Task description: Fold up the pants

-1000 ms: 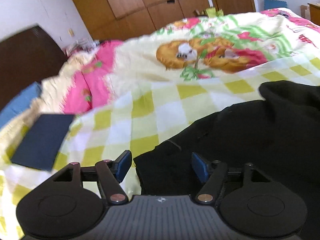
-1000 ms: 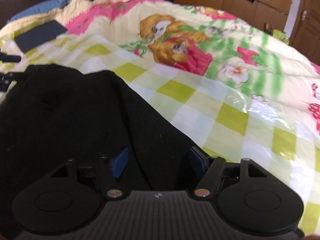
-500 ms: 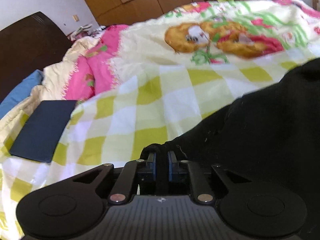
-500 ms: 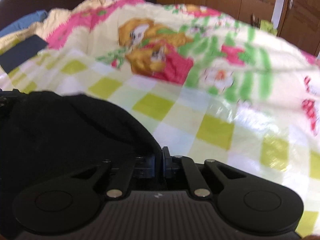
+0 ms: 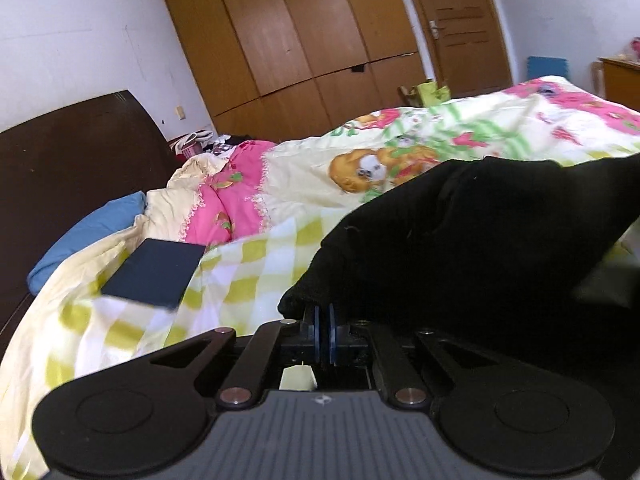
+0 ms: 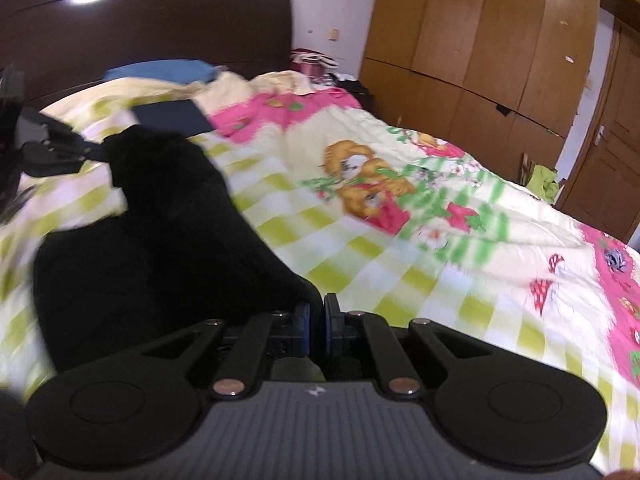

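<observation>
I hold the black pants (image 5: 460, 240) lifted above the bed's quilt (image 6: 400, 248), my left gripper (image 5: 322, 332) and right gripper (image 6: 314, 326) each pinched tight on a corner of one edge, so that it can swing over into a fold.

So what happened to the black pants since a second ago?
Both tools closed on the black pants: the left tool and right tool each pinched an edge and lifted it off the quilt. The dark blue book stayed put.
</observation>
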The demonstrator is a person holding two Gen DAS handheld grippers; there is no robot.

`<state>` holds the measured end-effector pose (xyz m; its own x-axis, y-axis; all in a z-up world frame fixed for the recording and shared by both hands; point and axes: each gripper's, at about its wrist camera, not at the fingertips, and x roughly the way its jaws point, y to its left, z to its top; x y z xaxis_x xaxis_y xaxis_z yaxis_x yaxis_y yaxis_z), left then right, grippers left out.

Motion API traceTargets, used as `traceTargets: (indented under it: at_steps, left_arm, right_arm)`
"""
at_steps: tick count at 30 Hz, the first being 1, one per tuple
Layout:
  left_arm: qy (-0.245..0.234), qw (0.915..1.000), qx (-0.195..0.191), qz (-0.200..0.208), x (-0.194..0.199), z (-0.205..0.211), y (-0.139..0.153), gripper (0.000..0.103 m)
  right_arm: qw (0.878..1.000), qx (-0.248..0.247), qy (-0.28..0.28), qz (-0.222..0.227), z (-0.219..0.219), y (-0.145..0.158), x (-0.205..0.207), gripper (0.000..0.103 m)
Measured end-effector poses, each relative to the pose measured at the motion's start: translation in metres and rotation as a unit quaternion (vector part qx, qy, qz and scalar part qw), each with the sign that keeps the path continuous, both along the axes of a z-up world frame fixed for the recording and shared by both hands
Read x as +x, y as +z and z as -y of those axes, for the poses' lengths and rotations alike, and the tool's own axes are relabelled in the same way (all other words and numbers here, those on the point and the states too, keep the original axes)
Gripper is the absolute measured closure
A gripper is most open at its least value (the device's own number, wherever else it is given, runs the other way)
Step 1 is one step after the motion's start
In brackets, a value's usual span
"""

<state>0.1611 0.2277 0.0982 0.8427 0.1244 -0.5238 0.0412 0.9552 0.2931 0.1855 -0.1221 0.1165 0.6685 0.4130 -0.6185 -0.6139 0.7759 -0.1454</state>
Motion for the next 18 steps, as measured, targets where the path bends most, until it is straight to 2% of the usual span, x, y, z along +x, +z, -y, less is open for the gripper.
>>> traceTargets:
  at_steps: [5,8,9,10,12,14,16,18]
  left_arm:
    - [0.022,0.9989,-0.011,-0.040,-0.059,-0.002,-0.035,0.082]
    - [0.056,0.9968,0.001,-0.057,-0.075,-0.011,-0.063,0.082]
    - [0.065,0.9958,-0.006,-0.065,-0.079,-0.015,-0.070,0.082]
    - [0.073,0.9945,-0.016,-0.073,-0.082,-0.019,-0.077,0.082]
    - [0.076,0.9945,-0.006,-0.072,-0.090,-0.018,-0.083,0.082]
    - [0.059,0.9964,0.001,-0.061,-0.103,-0.010,-0.083,0.081]
    - [0.035,0.9977,0.034,-0.047,-0.113,0.002,-0.082,0.078]
    - [0.007,0.9973,0.063,-0.038,-0.120,0.011,-0.083,0.070]
  right_arm:
    - [0.997,-0.033,0.012,-0.065,-0.010,-0.057,-0.053,0.097]
    - [0.995,-0.065,0.009,-0.069,-0.021,-0.091,-0.066,0.097]
    - [0.995,-0.073,0.007,-0.071,-0.024,-0.098,-0.068,0.097]
    - [0.994,-0.071,0.001,-0.077,-0.026,-0.102,-0.067,0.097]
    - [0.994,-0.075,-0.008,-0.083,-0.027,-0.103,-0.064,0.097]
    - [0.993,-0.079,-0.013,-0.085,-0.026,-0.100,-0.062,0.096]
    - [0.993,-0.086,-0.007,-0.081,-0.025,-0.097,-0.064,0.093]
    - [0.992,-0.099,0.000,-0.074,-0.028,-0.093,-0.070,0.091]
